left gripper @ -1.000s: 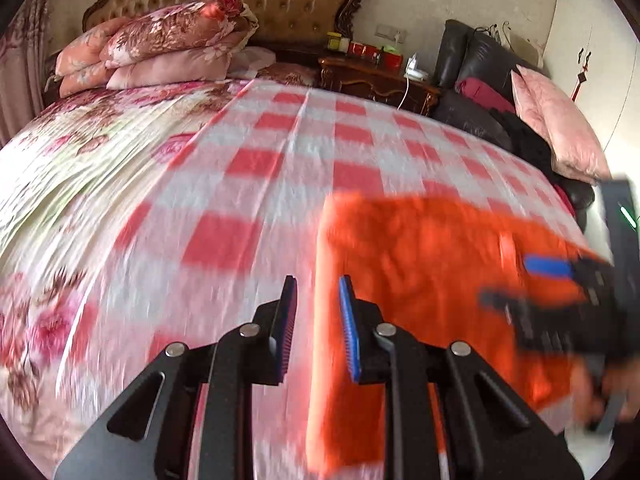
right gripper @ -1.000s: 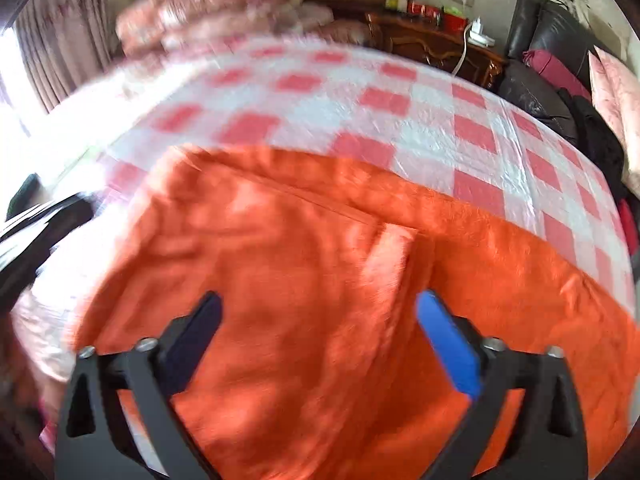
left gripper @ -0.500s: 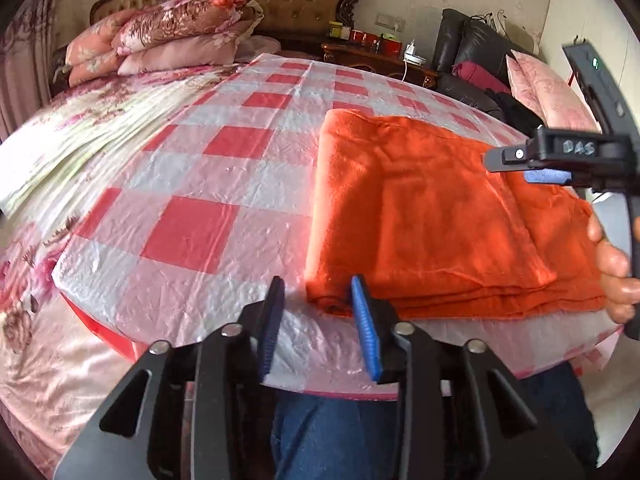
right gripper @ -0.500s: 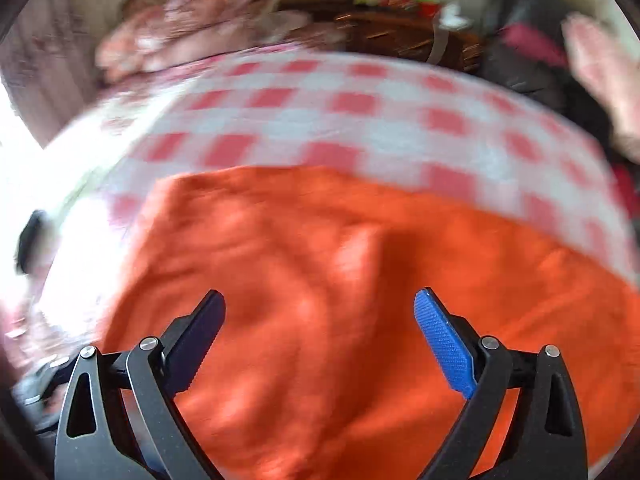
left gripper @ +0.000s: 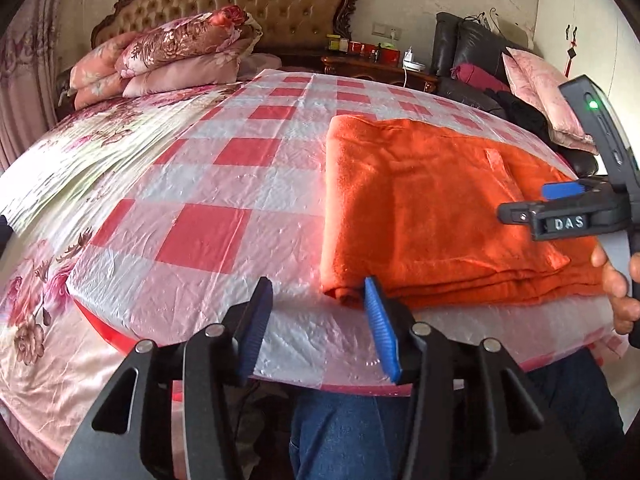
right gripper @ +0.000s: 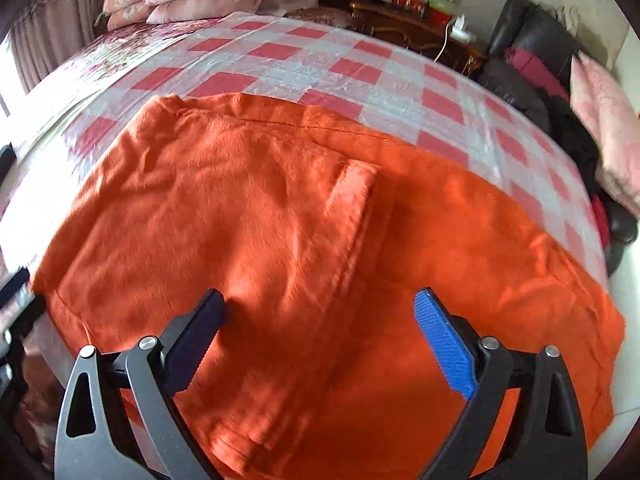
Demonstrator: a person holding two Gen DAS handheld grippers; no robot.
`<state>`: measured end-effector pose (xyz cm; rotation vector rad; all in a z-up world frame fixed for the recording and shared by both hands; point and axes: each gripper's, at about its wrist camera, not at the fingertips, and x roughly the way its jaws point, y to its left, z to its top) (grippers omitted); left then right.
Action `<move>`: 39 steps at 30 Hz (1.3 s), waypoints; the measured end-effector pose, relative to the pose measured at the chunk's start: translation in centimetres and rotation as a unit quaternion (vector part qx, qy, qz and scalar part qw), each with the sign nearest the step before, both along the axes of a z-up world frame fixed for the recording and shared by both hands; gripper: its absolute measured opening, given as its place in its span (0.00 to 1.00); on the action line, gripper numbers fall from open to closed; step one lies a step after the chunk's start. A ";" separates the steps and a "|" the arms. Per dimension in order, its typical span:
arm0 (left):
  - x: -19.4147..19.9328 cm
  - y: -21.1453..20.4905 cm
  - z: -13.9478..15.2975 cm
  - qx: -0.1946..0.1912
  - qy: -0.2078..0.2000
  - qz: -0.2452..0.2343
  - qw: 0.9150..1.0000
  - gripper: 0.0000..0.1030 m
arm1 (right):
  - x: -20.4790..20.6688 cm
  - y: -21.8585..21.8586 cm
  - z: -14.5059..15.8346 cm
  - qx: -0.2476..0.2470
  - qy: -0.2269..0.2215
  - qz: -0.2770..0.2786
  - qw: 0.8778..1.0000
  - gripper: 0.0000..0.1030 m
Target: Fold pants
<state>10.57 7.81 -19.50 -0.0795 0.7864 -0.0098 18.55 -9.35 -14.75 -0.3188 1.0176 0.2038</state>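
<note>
Checked sheet lies bare from 9 to 12 o'clock of the folded orange pants. Stacked quilts block 11 o'clock; cushions crowd 2 o'clock.

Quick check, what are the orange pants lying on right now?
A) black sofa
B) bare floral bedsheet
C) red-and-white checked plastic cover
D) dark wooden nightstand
C: the folded orange pants lie flat on the red-and-white checked plastic cover spread over the bed, near its front edge; the floral sheet only shows off to the side.
</note>
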 end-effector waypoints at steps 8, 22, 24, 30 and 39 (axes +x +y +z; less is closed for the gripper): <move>1.5 3.6 0.1 -0.227 0.030 -0.003 0.974 0.56 | -5.3 0.1 1.1 0.030 -0.002 0.069 0.997 0.90; 4.3 7.1 -2.4 -0.473 0.123 0.035 0.872 0.50 | -5.7 -1.0 -1.5 0.071 0.050 0.078 0.993 0.93; 4.8 6.1 -1.6 -0.434 0.130 0.033 0.891 0.40 | -5.8 -1.2 -1.1 0.071 0.051 0.078 0.993 0.94; 4.9 4.7 -0.2 -0.355 0.113 0.033 0.928 0.09 | -4.9 -1.4 0.2 0.090 0.087 0.087 0.988 0.94; 3.1 -2.3 6.3 -0.092 0.018 0.010 0.996 0.09 | 5.6 4.8 7.1 0.168 0.167 0.054 0.970 0.94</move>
